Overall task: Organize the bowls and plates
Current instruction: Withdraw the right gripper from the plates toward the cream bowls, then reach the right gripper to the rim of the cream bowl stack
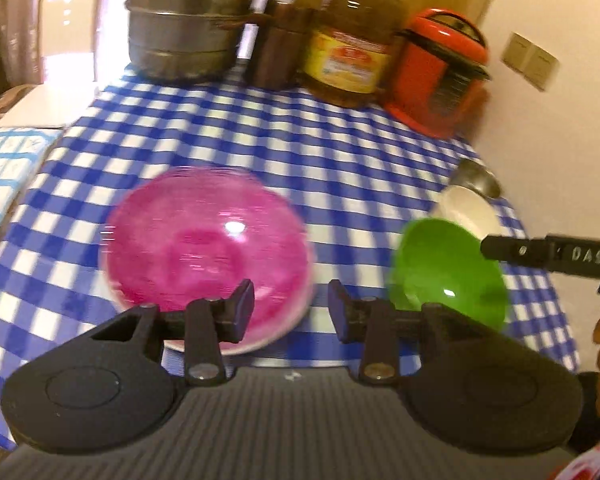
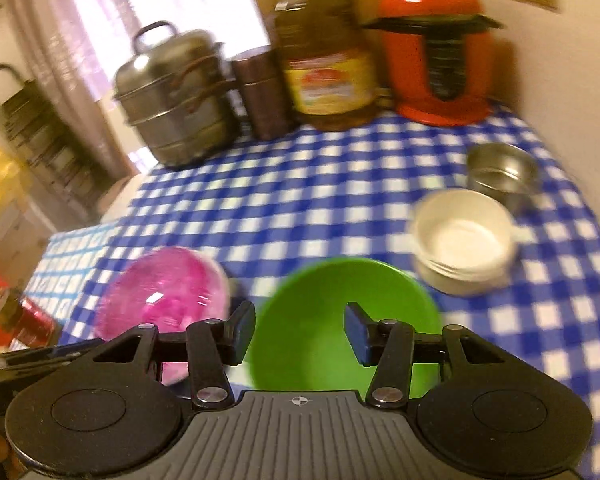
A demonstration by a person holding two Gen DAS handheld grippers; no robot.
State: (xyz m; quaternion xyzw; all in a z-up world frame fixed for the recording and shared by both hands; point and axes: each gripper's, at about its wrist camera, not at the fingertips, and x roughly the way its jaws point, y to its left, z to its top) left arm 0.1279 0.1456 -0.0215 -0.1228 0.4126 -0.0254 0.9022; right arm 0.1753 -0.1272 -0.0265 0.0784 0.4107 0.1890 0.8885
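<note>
The right wrist view takes in more of the table (image 2: 340, 200): a white bowl stack (image 2: 466, 240) sits whole there, with a steel cup (image 2: 502, 178) just behind it, and a tall rack (image 2: 40, 136) stands off the table's left edge. In the left wrist view the stack (image 1: 470, 208) is only a sliver behind the green bowl (image 1: 446, 274), and the cup (image 1: 478, 178) barely peeks out. That view alone shows the right gripper from outside, its black bar (image 1: 540, 254) coming in from the right over the green bowl's far rim.

The left gripper (image 1: 291, 306) hangs with jaws apart and nothing between them; the pink bowl (image 1: 210, 256) lies on the checked cloth (image 1: 300, 152) just ahead and to its left, its near rim passing under the left finger. The green bowl is just right of that gripper.

The right gripper (image 2: 300, 332) is also spread wide and empty, with the green bowl (image 2: 344, 320) directly ahead between its fingers; whether they touch the bowl cannot be told. The pink bowl (image 2: 164, 300) sits to its left, near the green one.

Along the back stand a steamer (image 2: 176, 96), a brown can (image 2: 260, 92), an oil jug (image 2: 324, 52) and a red cooker (image 2: 436, 48).
</note>
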